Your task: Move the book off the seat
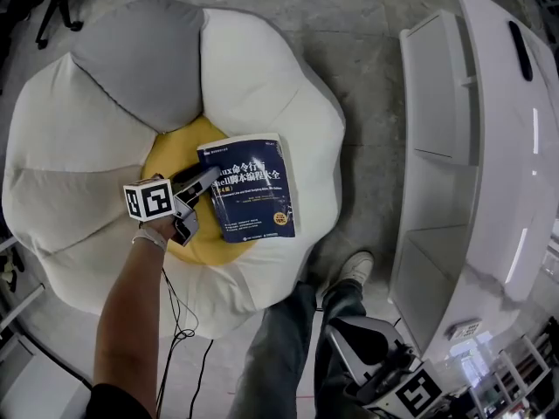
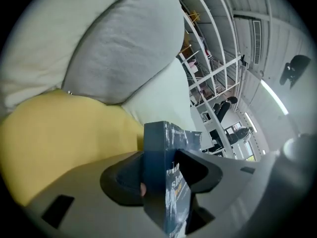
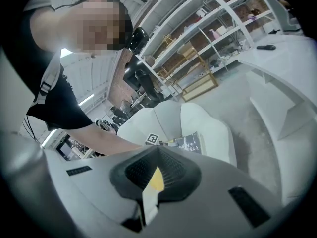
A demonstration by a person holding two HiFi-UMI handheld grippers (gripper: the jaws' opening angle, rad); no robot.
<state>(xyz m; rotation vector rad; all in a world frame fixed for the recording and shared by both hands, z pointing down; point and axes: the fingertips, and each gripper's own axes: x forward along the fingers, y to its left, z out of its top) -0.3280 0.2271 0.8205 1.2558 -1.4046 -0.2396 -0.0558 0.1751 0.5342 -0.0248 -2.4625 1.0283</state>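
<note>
A dark blue book [image 1: 249, 186] lies tilted over the yellow middle [image 1: 170, 160] of a white, petal-shaped cushion seat [image 1: 79, 147]. My left gripper [image 1: 203, 186] comes in from the lower left, shut on the book's left edge. In the left gripper view the book [image 2: 168, 143] stands on edge between the two dark pads [image 2: 124, 177], which press on both its sides. My right gripper [image 1: 354, 343] hangs low at the bottom right beside my leg, away from the seat, its jaws together with nothing in them. In the right gripper view the book [image 3: 190, 144] shows far off on the seat [image 3: 198, 123].
A white shelf unit [image 1: 454, 147] stands along the right side, with grey floor between it and the seat. My shoe [image 1: 354, 269] and trouser leg are by the seat's near right edge. Thin black cables [image 1: 179, 339] trail over the seat's front.
</note>
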